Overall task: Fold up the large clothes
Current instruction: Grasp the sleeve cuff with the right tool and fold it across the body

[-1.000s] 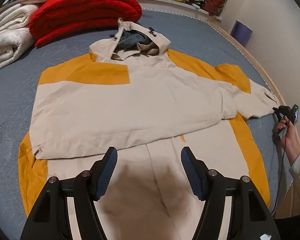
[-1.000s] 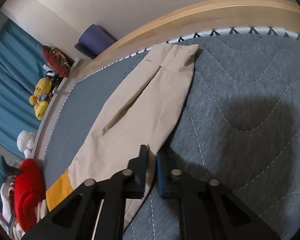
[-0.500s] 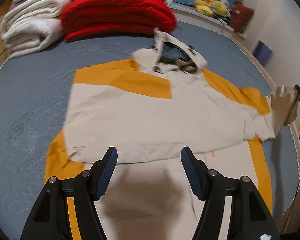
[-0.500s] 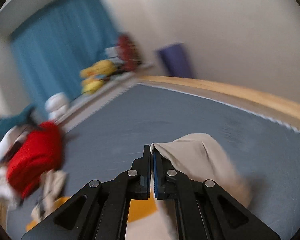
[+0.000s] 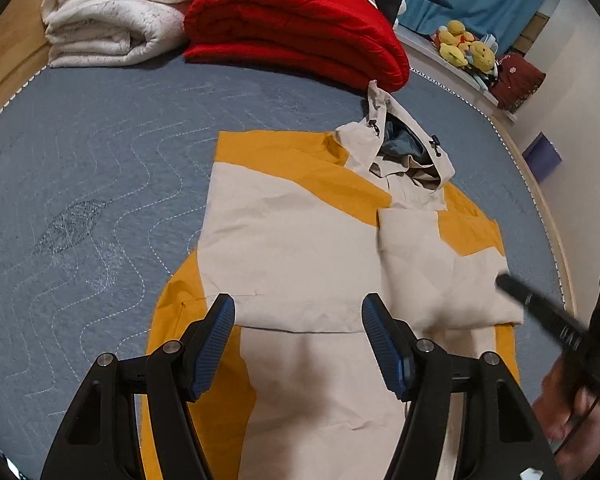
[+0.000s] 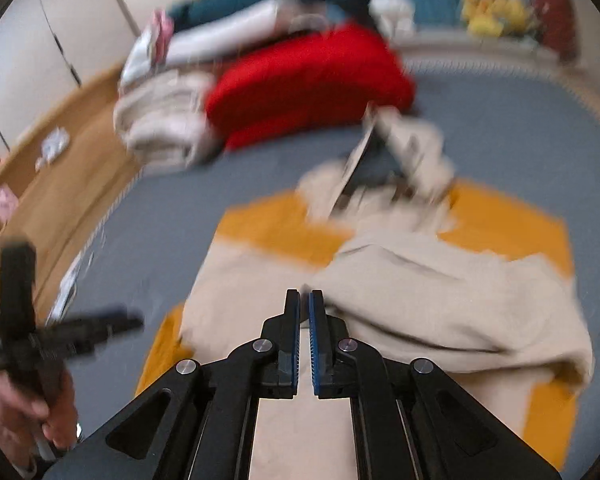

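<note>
Grey quilted bed (image 5: 100,184) carries the beige-and-orange jacket (image 5: 300,248) at centre, hood toward 1 o'clock; white blankets (image 5: 112,12) and red duvet (image 5: 300,32) sit at 12. Left gripper (image 5: 298,340) hovers, fingers wide, over its hem. Right gripper (image 6: 304,308) – badly blurred – has fingers nearly closed at the folded sleeve (image 6: 440,304); whether it pinches cloth, I cannot tell.

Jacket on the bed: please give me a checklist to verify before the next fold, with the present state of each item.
1. Left sleeve folded across the jacket: ok.
2. Right sleeve folded across: ok, but it lies rumpled.
3. Right gripper free of the right sleeve: cannot tell; the jaws are nearly closed at the cloth and the right wrist view is blurred.
4. Left gripper open and empty: ok; it is above the lower half of the jacket.
5. Hood flat: not ok; it stands up, open.
</note>
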Tool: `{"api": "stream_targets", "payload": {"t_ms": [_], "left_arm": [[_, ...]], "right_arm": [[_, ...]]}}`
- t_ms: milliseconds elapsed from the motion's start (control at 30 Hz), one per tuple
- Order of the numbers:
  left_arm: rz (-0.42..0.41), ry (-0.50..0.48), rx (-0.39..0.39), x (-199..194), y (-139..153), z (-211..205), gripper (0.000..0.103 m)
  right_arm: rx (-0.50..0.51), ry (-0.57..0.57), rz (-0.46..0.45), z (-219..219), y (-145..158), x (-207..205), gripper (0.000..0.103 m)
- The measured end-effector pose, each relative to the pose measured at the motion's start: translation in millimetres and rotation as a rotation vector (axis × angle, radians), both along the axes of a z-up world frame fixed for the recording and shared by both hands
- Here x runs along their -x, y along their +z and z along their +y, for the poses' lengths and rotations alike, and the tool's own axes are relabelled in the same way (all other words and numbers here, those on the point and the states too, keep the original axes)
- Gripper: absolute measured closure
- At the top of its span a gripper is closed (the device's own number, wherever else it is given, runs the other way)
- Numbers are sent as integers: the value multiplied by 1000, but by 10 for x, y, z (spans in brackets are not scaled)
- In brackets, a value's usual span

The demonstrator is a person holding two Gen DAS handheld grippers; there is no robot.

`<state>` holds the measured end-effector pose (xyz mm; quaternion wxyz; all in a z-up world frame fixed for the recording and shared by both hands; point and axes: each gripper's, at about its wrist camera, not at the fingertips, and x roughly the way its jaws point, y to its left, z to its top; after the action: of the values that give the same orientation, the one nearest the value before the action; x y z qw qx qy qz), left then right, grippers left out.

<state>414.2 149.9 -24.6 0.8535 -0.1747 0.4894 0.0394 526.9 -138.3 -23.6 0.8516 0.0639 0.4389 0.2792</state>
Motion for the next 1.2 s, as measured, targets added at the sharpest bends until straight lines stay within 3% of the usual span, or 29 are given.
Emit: {"api": "stream_targets", "payload": {"t_ms": [133,233,367,400,633,900,1033,1200], "left_arm": [[4,-11,12,-21,-7,-20,40],[-4,-41,10,-53,-23,-128,45],[-28,-118,13,-128,-98,-432,91],[-38,-149,11,-148,-124,-543,94],[-93,-331,-54,-258,-294,-1320,94],[-94,-399,-52,-377,-483,-1609,94],[-81,-421,-51,-416,-527,-1655,94],[-87,-435,-31,-436,-580,-1635,94]], "right_arm": [[-9,-81,91,-99,-62,206,94],[-34,-166,79,-406,188,359,89],[-61,-262,15,-860,340,610,74],[-70,-283,3,-962,305,622,74],[-149,-349,145,-1310,-282,291,74],[-304,-313,403,-1288,-948,-111,69],[-249,-338,446,-1237,-1105,-199,59],[-246,-350,522,-1221,-1338,-251,59]]}}
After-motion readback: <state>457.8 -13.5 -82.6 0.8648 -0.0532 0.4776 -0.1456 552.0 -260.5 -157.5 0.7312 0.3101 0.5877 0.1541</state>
